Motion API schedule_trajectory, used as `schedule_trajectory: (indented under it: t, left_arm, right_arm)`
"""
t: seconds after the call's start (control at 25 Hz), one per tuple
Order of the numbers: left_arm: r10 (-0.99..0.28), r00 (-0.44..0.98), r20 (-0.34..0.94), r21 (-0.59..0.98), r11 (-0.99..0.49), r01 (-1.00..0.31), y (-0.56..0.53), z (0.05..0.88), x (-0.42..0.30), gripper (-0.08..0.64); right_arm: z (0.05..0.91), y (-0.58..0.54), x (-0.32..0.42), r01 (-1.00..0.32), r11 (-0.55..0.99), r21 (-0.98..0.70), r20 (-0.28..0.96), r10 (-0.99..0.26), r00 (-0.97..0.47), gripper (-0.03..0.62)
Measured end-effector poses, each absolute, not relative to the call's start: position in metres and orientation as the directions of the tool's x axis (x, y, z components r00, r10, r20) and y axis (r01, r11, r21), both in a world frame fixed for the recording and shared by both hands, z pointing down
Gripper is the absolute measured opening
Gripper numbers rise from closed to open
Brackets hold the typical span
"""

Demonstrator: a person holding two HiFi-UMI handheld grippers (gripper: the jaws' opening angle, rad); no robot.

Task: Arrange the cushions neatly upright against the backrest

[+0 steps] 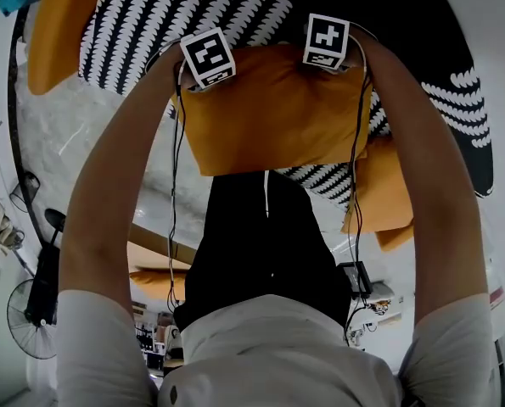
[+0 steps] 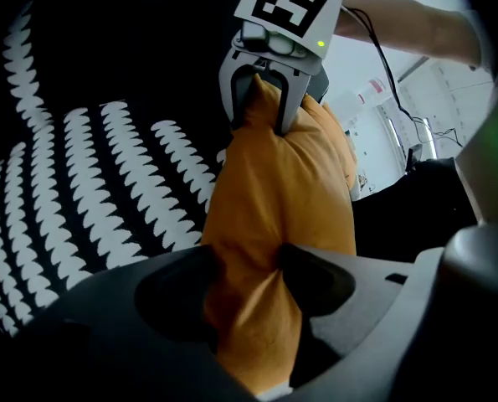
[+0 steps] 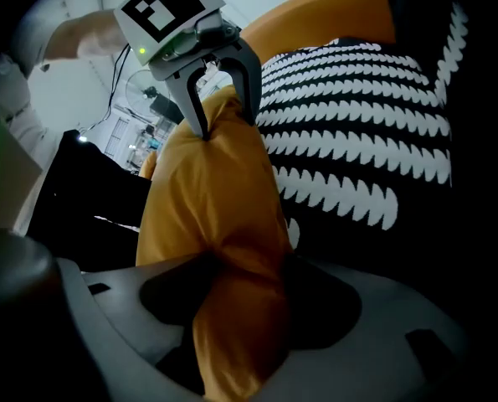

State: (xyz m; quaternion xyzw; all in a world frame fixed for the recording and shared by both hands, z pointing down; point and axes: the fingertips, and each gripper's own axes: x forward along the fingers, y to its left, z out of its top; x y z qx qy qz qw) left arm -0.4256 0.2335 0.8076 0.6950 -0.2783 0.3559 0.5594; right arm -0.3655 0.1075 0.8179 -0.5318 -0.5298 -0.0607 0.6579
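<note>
Cushion [image 1: 273, 117] edge gripped by left gripper [image 2: 250, 276] and right gripper [image 3: 242, 268].

White short-sleeved top [image 1: 277, 346], sleeves [image 1: 99, 337] ending above the elbows; thin black cables [image 1: 176, 193] along both forearms, plus a small black box [image 1: 354, 275]; left gripper [image 2: 250, 285] and right gripper [image 3: 242, 296] in matte grey moulded plastic with dark hollows, each carrying a white cube [image 1: 208, 56] of black square markers and a green light [image 2: 321, 44]

left tool [image 2: 250, 265]: pinching orange cushion [image 2: 284, 187] | right tool [image 2: 264, 115]: same cushion | patterned cushion [image 2: 106, 182]: left
</note>
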Motion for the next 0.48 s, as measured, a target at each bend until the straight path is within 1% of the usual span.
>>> schedule_trajectory:
  t: [0.16,0.28,0.48]
  left_arm:
    - [0.012,0.608,0.794,0.598,-0.198,-0.777,0.236,0.814,-0.420,0.236]
    - [0.023,0.603,0.797,0.594,-0.210,-0.777,0.239,0.812,-0.416,0.193]
    - [0.036,0.558,0.829,0.547,-0.257,-0.796,0.240,0.803,-0.413,0.138]
  right_arm:
    - [0.824,0.110,-0.361,0.633,0.430,-0.644,0.754,0.495,0.431,0.276]
    - [0.820,0.115,-0.356,0.644,0.414,-0.644,0.754,0.487,0.441,0.210]
    - [0.810,0.118,-0.353,0.685,0.417,-0.597,0.786,0.475,0.396,0.137]
